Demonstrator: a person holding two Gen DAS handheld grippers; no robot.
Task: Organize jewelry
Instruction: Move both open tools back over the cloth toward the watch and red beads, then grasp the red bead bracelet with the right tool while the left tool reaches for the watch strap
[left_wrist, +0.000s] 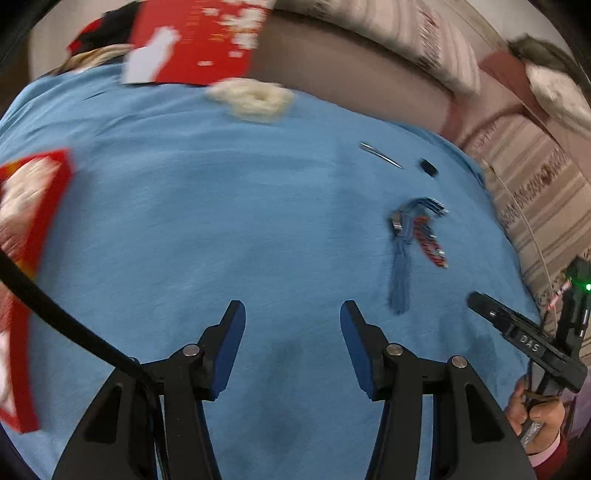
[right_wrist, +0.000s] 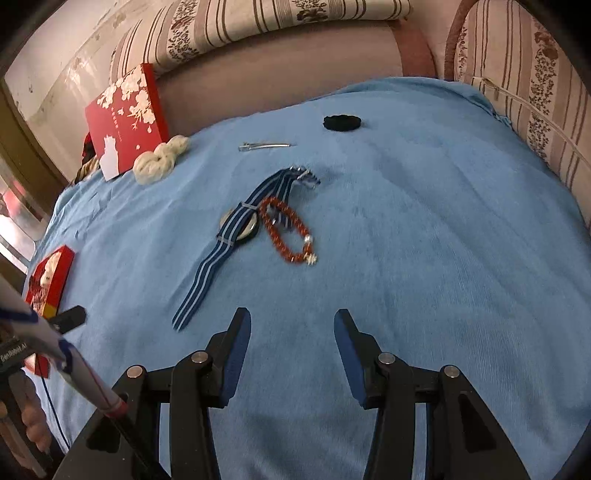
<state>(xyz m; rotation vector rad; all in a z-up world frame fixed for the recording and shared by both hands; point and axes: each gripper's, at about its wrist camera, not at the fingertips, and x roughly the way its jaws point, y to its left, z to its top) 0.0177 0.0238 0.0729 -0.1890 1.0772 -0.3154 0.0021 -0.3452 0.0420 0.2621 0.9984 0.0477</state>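
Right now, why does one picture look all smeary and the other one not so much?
Left wrist view: motion blur smears the red box and the watch. Right wrist view: sharper, so the watch and red bracelet read clearly. Both: the fisheye lens bends the blue cloth into a dome with dark corners.

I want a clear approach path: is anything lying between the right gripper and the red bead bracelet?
In the right wrist view, only bare blue cloth lies between the right gripper and the red bead bracelet; the watch strap's tail ends off to the left.
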